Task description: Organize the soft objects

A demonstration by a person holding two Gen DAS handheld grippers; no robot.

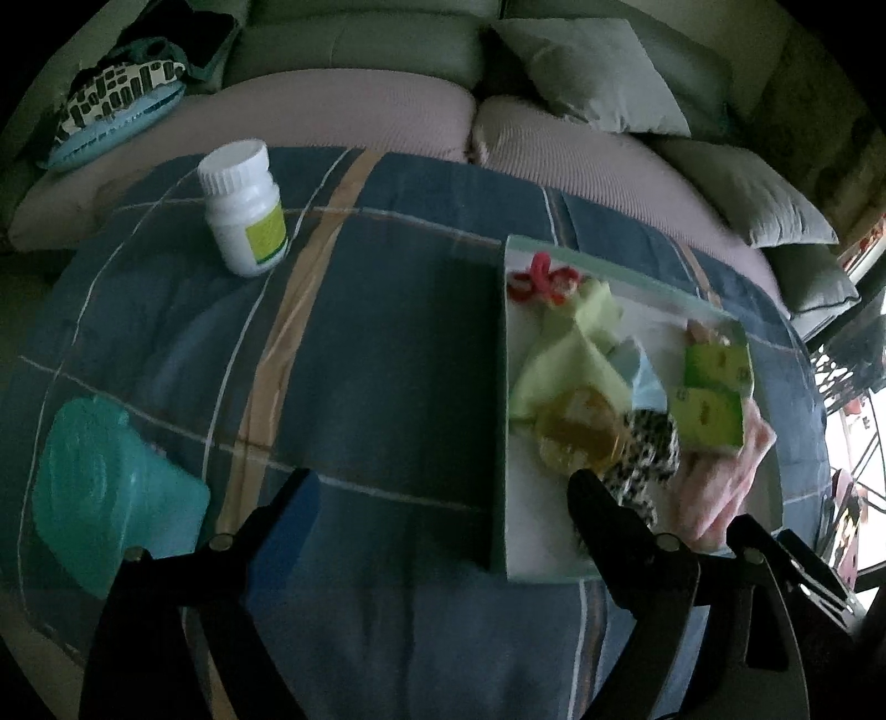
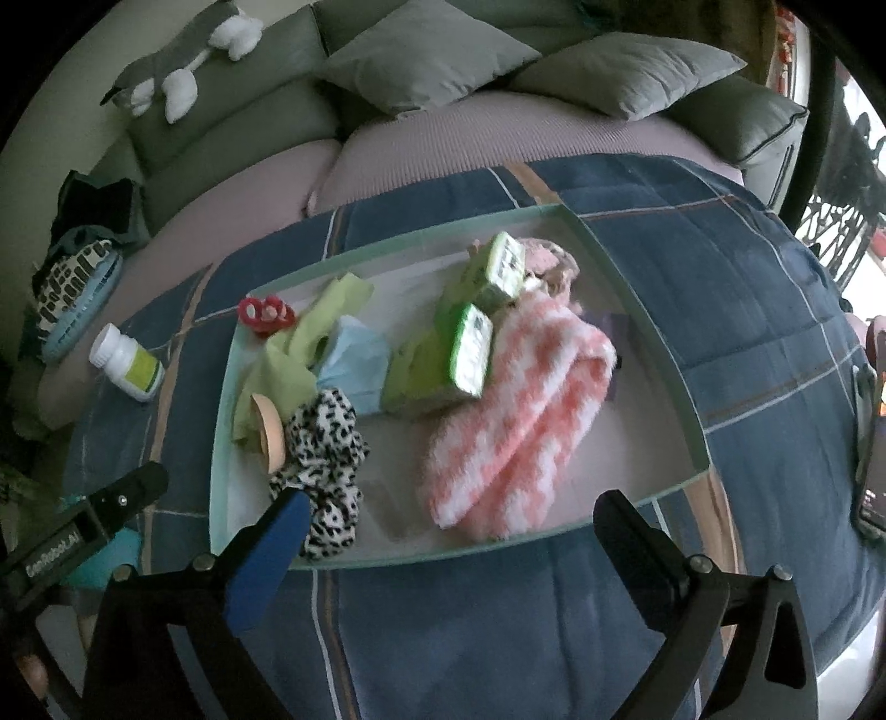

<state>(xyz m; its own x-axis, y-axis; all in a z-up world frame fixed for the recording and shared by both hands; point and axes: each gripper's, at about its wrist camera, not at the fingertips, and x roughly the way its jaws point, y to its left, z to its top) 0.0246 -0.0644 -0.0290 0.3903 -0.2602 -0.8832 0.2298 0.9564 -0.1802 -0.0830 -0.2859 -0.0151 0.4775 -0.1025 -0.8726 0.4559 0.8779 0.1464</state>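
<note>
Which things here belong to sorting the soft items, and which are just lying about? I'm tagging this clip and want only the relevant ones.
Part of the job:
- pink-and-white fuzzy socks
- leopard-print scrunchie
- yellow-green cloth
- light blue cloth
- tray holding them

Just lying about:
- white pill bottle
- teal plastic item
- grey sofa cushions

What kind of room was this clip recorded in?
Most likely a home living room. A grey-green sofa with loose cushions runs along the back, a plush toy lies on its backrest, and the tray of soft items sits on a blue plaid quilt.
</note>
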